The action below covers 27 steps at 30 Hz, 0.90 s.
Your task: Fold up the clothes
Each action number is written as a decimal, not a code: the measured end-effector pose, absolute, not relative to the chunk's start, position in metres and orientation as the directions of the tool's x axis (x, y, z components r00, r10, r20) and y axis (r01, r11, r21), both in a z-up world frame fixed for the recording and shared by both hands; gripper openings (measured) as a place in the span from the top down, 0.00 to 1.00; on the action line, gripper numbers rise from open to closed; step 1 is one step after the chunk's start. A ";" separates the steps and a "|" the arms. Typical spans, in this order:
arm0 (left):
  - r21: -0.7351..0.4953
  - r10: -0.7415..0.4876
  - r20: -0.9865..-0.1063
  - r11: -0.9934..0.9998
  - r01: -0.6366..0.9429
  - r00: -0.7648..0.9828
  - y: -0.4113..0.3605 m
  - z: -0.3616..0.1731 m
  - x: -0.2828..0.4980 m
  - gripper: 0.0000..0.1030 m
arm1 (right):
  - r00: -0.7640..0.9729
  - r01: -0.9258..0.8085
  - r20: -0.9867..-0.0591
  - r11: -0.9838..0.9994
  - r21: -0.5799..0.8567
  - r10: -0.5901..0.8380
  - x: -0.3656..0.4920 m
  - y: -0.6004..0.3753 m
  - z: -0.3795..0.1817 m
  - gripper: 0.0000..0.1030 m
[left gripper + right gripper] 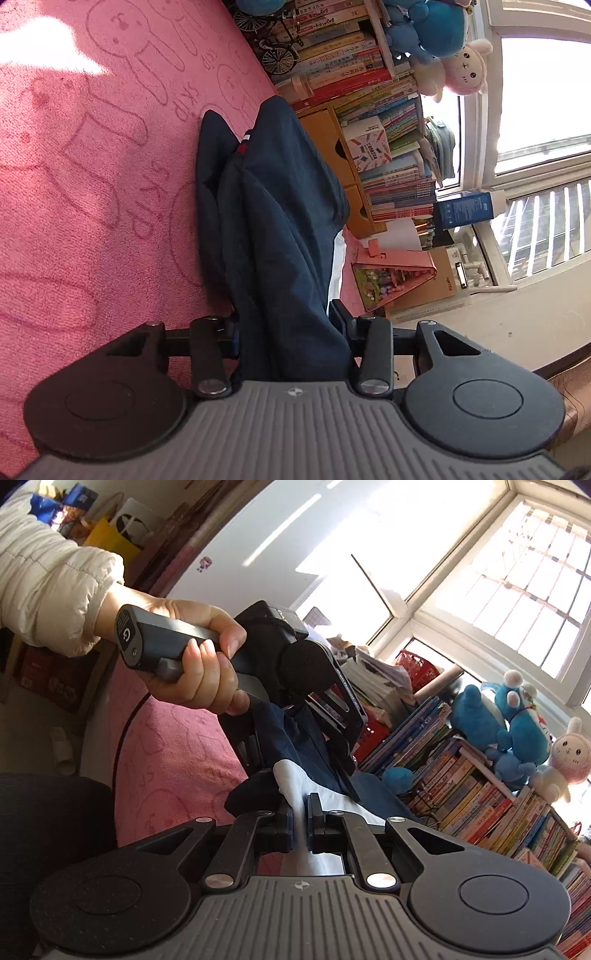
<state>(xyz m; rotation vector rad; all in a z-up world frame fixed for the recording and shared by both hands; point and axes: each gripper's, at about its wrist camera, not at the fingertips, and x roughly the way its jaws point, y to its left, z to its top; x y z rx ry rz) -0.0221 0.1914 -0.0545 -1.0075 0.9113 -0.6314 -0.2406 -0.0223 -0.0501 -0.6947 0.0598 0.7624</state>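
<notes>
My left gripper (pixel 288 332) has its jaws spread wide, a thick bunch of dark cloth filling the gap between them. My right gripper (pixel 300 818) has its jaws drawn nearly together, pinching a thin white layer. In the right wrist view, a hand (pixel 192 657) in a pale puffy sleeve (pixel 48 579) wraps the left gripper's handle, fingers (pixel 207 679) curled underneath.
</notes>
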 end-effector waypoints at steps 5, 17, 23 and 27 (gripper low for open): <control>-0.905 -0.787 -0.369 0.425 0.001 0.494 0.200 -0.057 -0.027 0.69 | 0.577 -0.812 -0.370 0.559 -0.168 0.728 -0.202 -0.049 -0.032 0.88; -0.817 -0.742 -0.498 0.575 0.044 0.448 0.188 -0.024 -0.026 0.53 | 0.757 -0.624 -0.272 0.537 -0.567 0.594 -0.233 0.003 -0.064 0.65; -0.813 -0.736 -0.501 0.580 0.044 0.455 0.197 -0.020 -0.030 0.52 | 0.764 -0.616 -0.252 0.555 -0.560 0.594 -0.233 0.011 -0.063 0.82; -0.830 -0.752 -0.510 0.557 -0.011 0.417 0.198 -0.036 -0.024 0.35 | 0.768 -0.610 -0.238 0.566 -0.555 0.594 -0.233 0.016 -0.062 0.88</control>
